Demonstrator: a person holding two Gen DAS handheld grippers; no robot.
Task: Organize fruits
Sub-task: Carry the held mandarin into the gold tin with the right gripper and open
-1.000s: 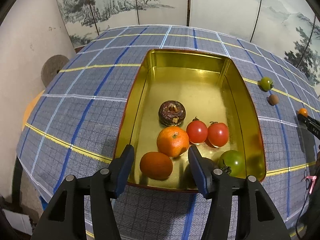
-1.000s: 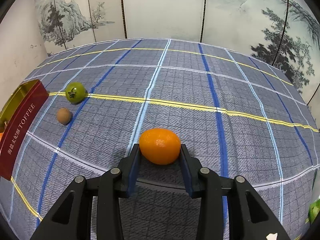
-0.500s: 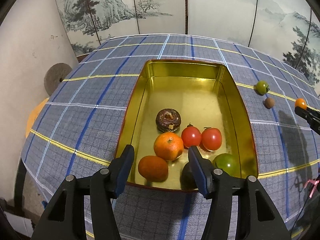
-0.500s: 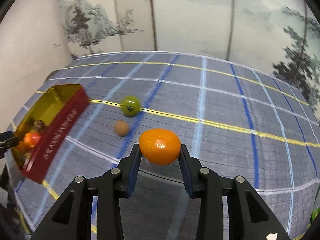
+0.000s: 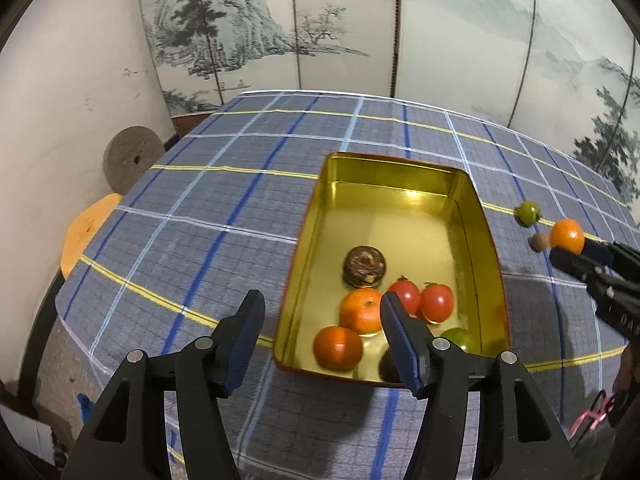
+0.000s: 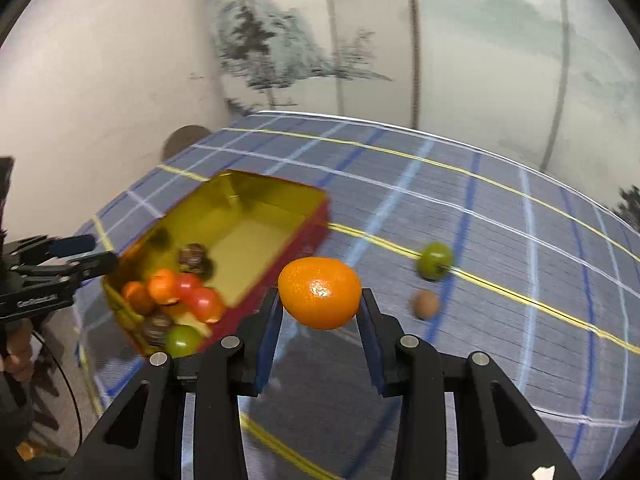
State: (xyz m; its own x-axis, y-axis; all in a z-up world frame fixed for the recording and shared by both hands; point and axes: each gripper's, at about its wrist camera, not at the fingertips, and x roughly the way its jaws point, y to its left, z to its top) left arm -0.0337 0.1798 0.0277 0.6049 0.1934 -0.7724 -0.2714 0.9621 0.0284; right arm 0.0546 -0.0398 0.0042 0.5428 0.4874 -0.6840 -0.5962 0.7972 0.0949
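Observation:
A gold tin [image 5: 404,168] with red outer walls [image 6: 280,256] lies on the checked tablecloth and holds several fruits: two oranges, two red tomatoes [image 5: 436,302], a green tomato and a dark round fruit [image 5: 364,266]. My right gripper [image 6: 320,304] is shut on an orange mandarin [image 6: 320,292], held in the air right of the tin; it also shows at the left wrist view's right edge as the mandarin [image 5: 567,235]. My left gripper [image 5: 320,332] hovers above the tin's near-left corner, its jaws opening, nothing between them.
A small green tomato [image 6: 434,260] and a brown nut-like fruit [image 6: 426,304] lie on the cloth right of the tin. A painted folding screen stands behind the table. A round grey stone disc [image 5: 132,158] and an orange stool [image 5: 86,232] sit past the table's left edge.
My right gripper has carried the mandarin leftward and upward toward the tin, which now fills its view's left side. My left gripper has risen, drawn back from the tin and widened slightly.

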